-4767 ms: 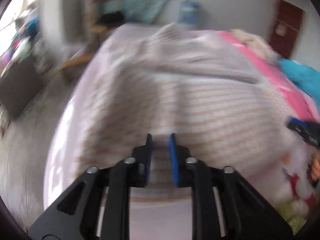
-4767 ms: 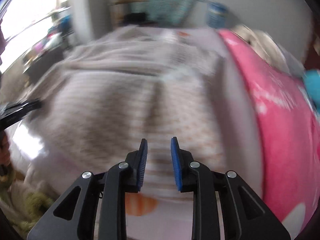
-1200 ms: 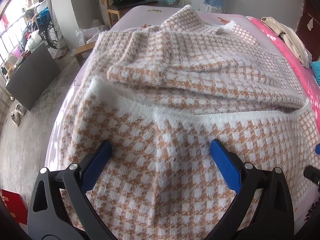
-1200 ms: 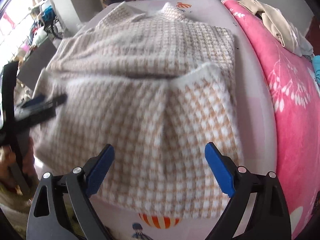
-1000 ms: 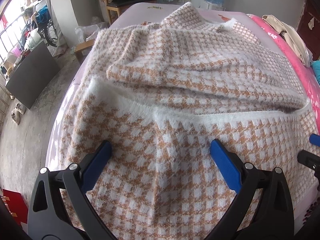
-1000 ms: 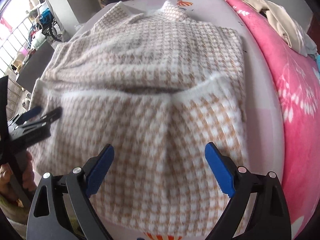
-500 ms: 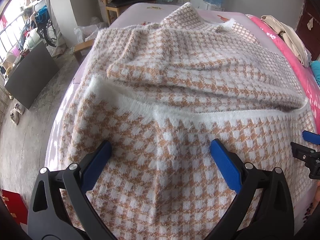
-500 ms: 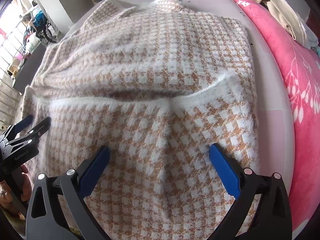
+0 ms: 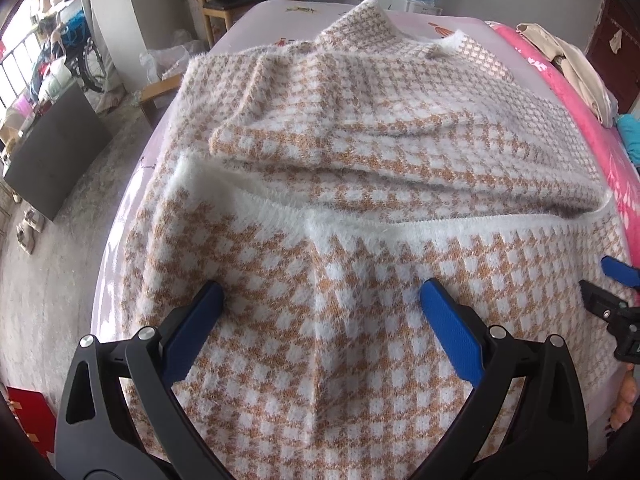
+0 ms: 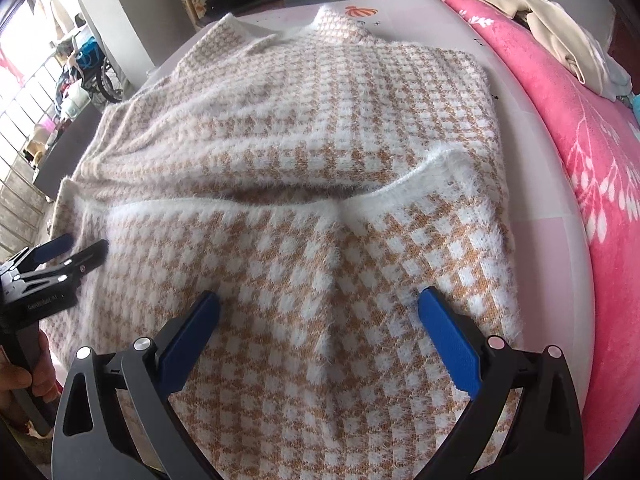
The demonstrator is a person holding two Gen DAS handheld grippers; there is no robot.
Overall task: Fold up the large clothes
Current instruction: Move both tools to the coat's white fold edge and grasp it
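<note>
The fluffy tan-and-white checked knit sweater (image 9: 360, 184) lies spread across the pale pink bed (image 10: 532, 200), its near hem doubled over towards the collar. Left gripper (image 9: 320, 312) and right gripper (image 10: 320, 316) hover above that fold, fingers spread wide and empty, apparently released so the fold settles flat.

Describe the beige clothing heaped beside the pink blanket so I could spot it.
Find the bed, then the pink blanket along its right side. At the blanket's far end lies the crumpled beige garment, plain and smooth, unlike the fluffy checked sweater spread flat.
</note>
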